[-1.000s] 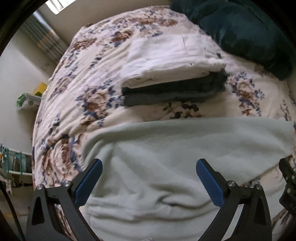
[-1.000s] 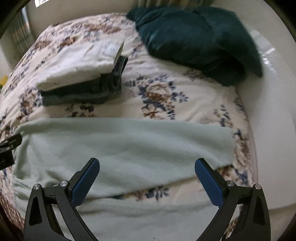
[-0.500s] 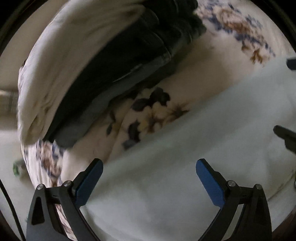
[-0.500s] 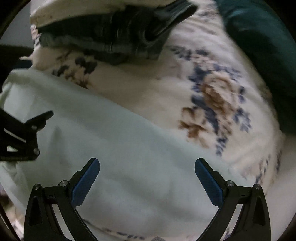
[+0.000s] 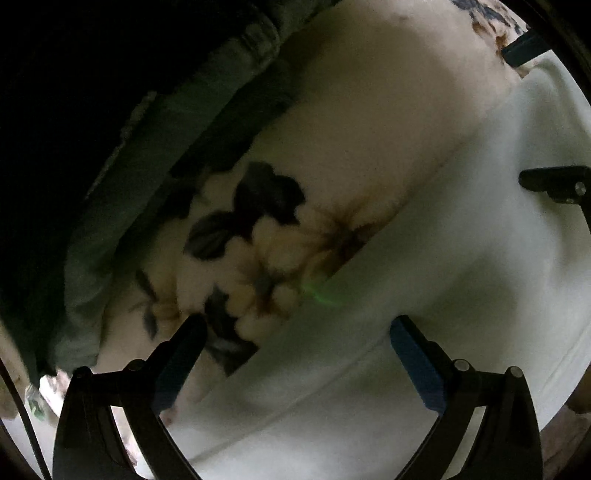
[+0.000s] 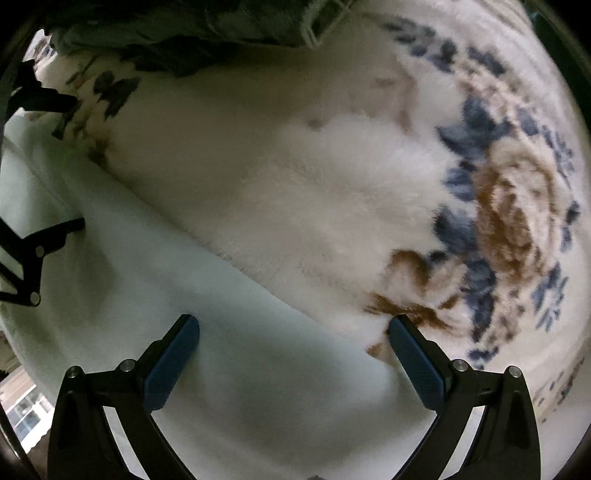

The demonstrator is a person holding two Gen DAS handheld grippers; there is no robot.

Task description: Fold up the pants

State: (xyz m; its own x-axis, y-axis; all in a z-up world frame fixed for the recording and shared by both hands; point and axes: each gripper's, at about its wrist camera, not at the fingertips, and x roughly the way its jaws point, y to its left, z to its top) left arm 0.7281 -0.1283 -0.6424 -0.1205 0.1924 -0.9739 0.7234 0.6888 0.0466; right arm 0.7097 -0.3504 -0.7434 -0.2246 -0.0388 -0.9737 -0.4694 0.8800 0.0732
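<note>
The pale mint pants [image 5: 443,295] lie flat on a floral bedspread [image 5: 369,110]. My left gripper [image 5: 295,354] is open, its jaws straddling the pants' far edge, left finger over the bedspread, right finger over the pants. My right gripper [image 6: 291,350] is open too, close above the same far edge of the pants [image 6: 221,332], right finger at the bedspread [image 6: 332,184]. The right gripper's fingers show in the left wrist view [image 5: 554,184]; the left gripper's fingers show in the right wrist view [image 6: 33,251].
A stack of folded dark clothes [image 5: 166,129] lies just beyond the pants on the bed; it also shows in the right wrist view [image 6: 184,33].
Both grippers have dropped forward and down from above the pants to close over their far edge. Both stay open.
</note>
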